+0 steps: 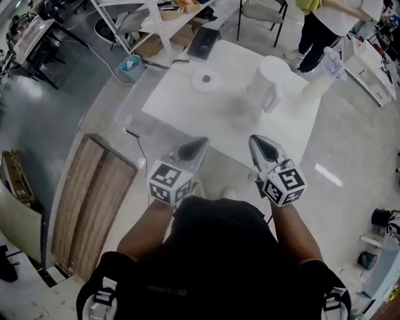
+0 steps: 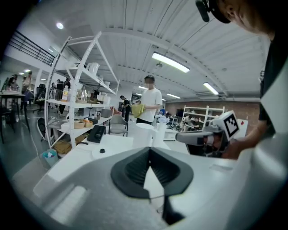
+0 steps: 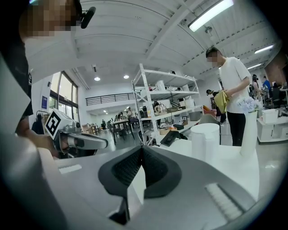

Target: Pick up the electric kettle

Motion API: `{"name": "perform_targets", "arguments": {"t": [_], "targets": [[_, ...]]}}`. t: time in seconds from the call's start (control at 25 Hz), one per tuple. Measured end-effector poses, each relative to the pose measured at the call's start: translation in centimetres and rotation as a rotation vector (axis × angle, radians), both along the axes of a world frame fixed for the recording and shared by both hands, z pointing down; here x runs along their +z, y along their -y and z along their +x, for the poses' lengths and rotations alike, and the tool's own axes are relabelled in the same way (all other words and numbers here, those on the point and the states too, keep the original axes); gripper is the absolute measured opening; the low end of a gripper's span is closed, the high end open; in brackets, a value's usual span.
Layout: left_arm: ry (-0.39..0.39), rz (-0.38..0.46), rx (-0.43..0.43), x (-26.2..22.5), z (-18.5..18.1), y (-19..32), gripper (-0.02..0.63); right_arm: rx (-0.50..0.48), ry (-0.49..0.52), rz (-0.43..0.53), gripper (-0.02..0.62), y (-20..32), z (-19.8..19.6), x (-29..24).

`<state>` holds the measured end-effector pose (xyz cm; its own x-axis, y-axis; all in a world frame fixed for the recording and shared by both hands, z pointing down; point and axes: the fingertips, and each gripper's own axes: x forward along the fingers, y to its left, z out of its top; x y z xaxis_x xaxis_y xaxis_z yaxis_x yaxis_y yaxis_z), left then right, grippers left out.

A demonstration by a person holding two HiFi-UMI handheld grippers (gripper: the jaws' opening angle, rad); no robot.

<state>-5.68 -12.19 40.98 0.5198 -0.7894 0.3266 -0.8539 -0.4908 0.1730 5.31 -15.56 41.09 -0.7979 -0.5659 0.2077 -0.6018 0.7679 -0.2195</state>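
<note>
The white electric kettle (image 1: 270,80) stands upright on the white table (image 1: 187,106), handle turned toward me; it also shows ahead as the kettle (image 2: 143,134) and the kettle (image 3: 205,141). Its round base (image 1: 205,80) lies apart to the left of it. My left gripper (image 1: 201,142) and right gripper (image 1: 256,140) hover side by side over the table's near edge, well short of the kettle. Both point at the table, shut, with nothing between the jaws. From their own cameras, the left gripper (image 2: 150,150) and right gripper (image 3: 141,148) show tips meeting.
A tall white vase (image 1: 320,80) with flowers stands right of the kettle. A black flat device (image 1: 204,42) lies at the table's far edge. A person (image 1: 325,19) stands beyond the table. White shelves (image 1: 156,19) are at the back left, wooden boards (image 1: 94,206) on the floor at left.
</note>
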Motion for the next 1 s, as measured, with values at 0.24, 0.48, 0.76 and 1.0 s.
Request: {"name": "perform_targets", "arguments": {"t": [0.24,0.48,0.76,1.0], "targets": [[-0.017,-0.016,-0.069,0.3,1.2,-1.1,0.000,-0.042,0.006,-0.001,0.003,-0.6,2.2,0.2],[-0.003,-0.031,-0.101,1.2,2.1,-2.4,0.000,-0.068,0.007,-0.008,0.003,-1.4,3.1,1.1],[-0.027,-0.022,-0.073,0.2,2.1,-1.8,0.000,-0.049,0.008,-0.010,0.003,-1.6,2.7,0.6],[0.003,-0.015,-0.023,-0.3,1.1,-2.0,0.000,-0.022,0.000,-0.004,0.003,-1.7,0.9,0.2]]}}
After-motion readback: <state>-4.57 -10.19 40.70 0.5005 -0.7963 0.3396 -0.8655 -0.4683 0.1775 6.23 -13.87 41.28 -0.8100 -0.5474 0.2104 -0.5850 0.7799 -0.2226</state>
